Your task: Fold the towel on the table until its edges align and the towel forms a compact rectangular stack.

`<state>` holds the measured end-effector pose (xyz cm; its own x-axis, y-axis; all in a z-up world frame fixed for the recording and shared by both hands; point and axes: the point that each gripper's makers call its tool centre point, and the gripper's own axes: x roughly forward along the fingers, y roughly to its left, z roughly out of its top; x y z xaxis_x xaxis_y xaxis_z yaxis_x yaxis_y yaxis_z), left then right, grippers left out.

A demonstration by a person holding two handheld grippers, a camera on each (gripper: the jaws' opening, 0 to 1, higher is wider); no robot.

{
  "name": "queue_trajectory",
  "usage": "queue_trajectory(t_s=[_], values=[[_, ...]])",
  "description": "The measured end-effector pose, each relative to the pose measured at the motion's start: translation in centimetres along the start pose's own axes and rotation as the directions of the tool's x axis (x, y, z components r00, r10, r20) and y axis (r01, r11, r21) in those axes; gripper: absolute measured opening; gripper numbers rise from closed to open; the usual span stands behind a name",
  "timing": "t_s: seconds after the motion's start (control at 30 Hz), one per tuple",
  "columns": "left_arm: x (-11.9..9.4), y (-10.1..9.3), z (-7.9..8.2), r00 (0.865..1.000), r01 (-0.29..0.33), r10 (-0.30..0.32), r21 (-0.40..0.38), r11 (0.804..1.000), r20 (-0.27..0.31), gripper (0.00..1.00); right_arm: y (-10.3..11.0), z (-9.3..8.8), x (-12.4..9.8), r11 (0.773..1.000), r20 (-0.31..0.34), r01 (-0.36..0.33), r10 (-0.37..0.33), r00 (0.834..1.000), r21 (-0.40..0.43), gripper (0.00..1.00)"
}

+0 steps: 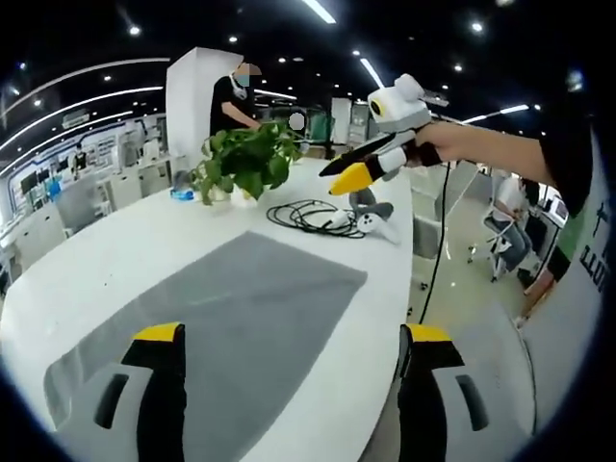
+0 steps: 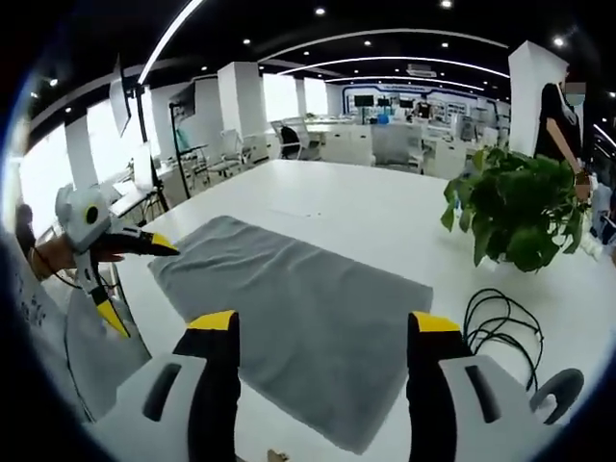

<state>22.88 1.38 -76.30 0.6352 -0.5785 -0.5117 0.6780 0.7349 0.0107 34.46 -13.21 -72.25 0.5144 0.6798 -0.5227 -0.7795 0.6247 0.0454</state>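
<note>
A grey towel (image 1: 226,322) lies spread flat in a single layer on the white table (image 1: 144,231). In the left gripper view my left gripper (image 1: 294,337) is open, its jaws wide apart over the towel's near end, with nothing between them. A hand holds my right gripper (image 1: 337,178) up in the air beyond the towel's far right corner. In the right gripper view the towel (image 2: 298,308) stretches away from the open right gripper (image 2: 324,322), which holds nothing. The left gripper (image 2: 144,289) hangs open past the towel's left end.
A potted green plant (image 1: 245,159) stands beyond the towel, also seen in the right gripper view (image 2: 520,212). Coiled black cables (image 1: 313,217) and a white controller (image 1: 377,223) lie beside it. A person (image 1: 231,96) stands behind the plant. The table's edge (image 1: 409,260) runs close on the right.
</note>
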Motion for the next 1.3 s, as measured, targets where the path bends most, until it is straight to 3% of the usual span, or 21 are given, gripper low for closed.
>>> queue_trajectory(t_s=[0.13,0.4,0.73,1.07,1.3], values=[[1.0,-0.9,0.4,0.999,0.031,-0.03,0.054,0.998,-0.013,0.94,-0.6,0.2,0.2,1.0,0.006,-0.004,0.004,1.0,-0.031,0.7],[2.5,-1.2,2.2,0.997,0.071,-0.072,0.086,0.994,0.012,0.92,-1.9,1.1,0.2,0.999,0.048,0.009,-0.007,0.999,-0.035,0.69],[5.4,-1.0,3.6,0.993,0.112,-0.116,0.092,0.989,0.037,0.9,-3.2,-0.5,-0.2,0.999,0.027,0.037,-0.036,0.999,-0.025,0.66],[7.8,-3.7,2.8,0.984,0.178,-0.18,0.127,0.976,-0.001,0.88,-5.2,-1.5,0.5,0.997,0.006,0.073,-0.073,0.997,0.02,0.62],[9.3,-5.1,3.3,0.975,0.217,-0.222,0.153,0.964,0.017,0.85,-5.9,-1.9,1.0,0.997,-0.011,0.081,-0.081,0.997,0.014,0.62]])
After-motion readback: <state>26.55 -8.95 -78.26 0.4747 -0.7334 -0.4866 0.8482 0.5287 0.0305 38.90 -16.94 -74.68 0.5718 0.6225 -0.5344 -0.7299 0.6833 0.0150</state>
